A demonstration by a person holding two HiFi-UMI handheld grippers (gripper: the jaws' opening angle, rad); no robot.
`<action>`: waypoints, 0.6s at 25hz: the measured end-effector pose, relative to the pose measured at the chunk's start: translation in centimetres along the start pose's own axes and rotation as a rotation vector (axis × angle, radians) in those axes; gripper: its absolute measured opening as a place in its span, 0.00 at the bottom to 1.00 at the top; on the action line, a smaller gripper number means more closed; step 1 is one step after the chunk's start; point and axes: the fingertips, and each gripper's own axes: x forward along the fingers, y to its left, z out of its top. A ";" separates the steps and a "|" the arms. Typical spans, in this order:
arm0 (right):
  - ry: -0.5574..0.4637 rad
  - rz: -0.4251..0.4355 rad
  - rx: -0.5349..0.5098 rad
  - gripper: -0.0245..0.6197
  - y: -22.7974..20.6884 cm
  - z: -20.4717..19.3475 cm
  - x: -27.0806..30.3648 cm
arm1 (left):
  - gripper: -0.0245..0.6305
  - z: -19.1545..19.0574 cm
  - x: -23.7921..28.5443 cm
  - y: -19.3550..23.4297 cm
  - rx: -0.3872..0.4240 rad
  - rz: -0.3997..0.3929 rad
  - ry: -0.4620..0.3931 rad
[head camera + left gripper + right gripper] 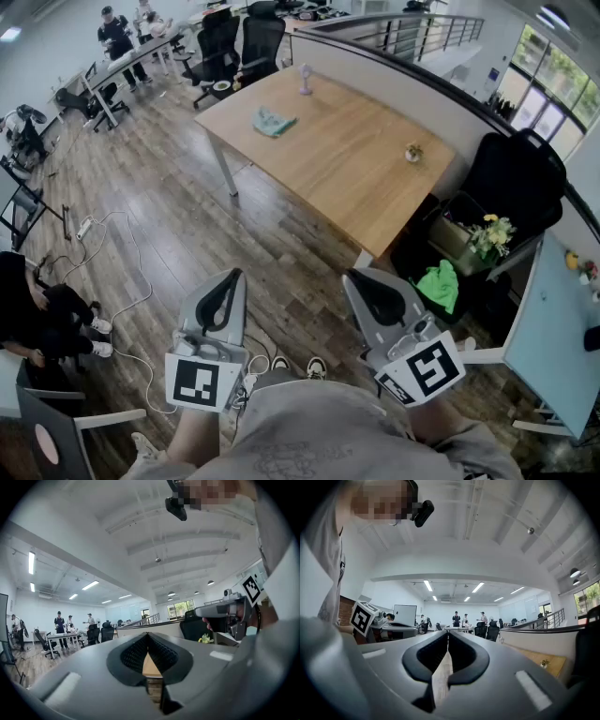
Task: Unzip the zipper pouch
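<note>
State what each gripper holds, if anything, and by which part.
Nothing is held. The left gripper and right gripper are both shut and empty; the teal pouch lies on the wooden table, apart from both.

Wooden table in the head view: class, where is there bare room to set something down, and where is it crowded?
Bare: on the wooden table, the wide stretch between the teal pouch and the small plant. Crowded: the floor beside its near corner, with flowers and green cloth.
</note>
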 end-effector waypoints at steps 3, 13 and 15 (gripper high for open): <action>0.008 0.001 -0.007 0.06 -0.2 -0.4 0.1 | 0.04 -0.1 0.4 -0.2 -0.001 -0.004 0.001; 0.010 -0.004 0.002 0.06 -1.5 -1.2 -0.5 | 0.04 0.3 1.2 -1.4 0.009 0.002 -0.032; 0.000 -0.017 0.010 0.07 -2.3 -1.2 -0.2 | 0.04 0.1 1.3 -1.1 0.004 0.019 -0.008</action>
